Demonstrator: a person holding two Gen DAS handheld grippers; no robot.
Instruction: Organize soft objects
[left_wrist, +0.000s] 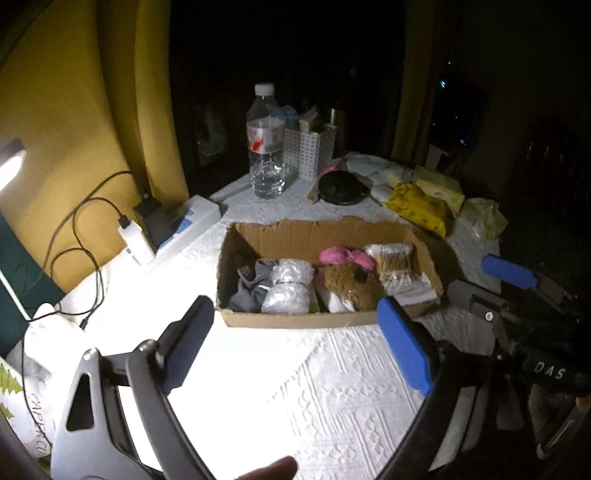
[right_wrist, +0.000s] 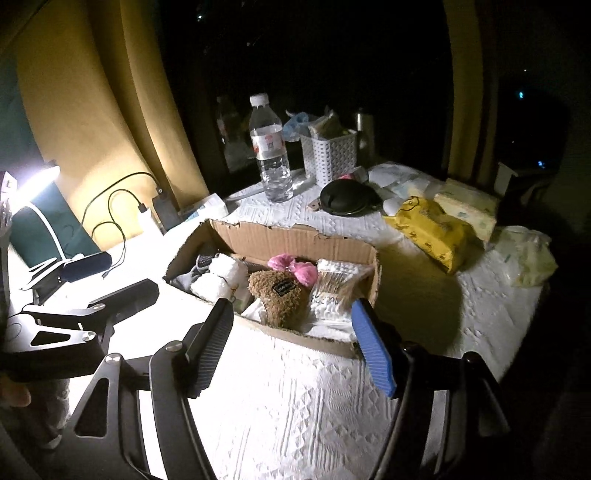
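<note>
left gripper (left_wrist: 295, 339) and right gripper (right_wrist: 295, 343), fingers spread wide and empty, above bench (left_wrist: 332, 387); cardboard box (left_wrist: 295, 232) holds brown plush toy (left_wrist: 351, 282).

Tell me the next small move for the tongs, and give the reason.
Probably swing the right tongs toward the yellow soft pack, which lies on the white cloth outside the cardboard box. Both tongs stand open and empty, the left tongs too, and the box already holds the brown plush and other soft items, so another pickup seems due.
</note>
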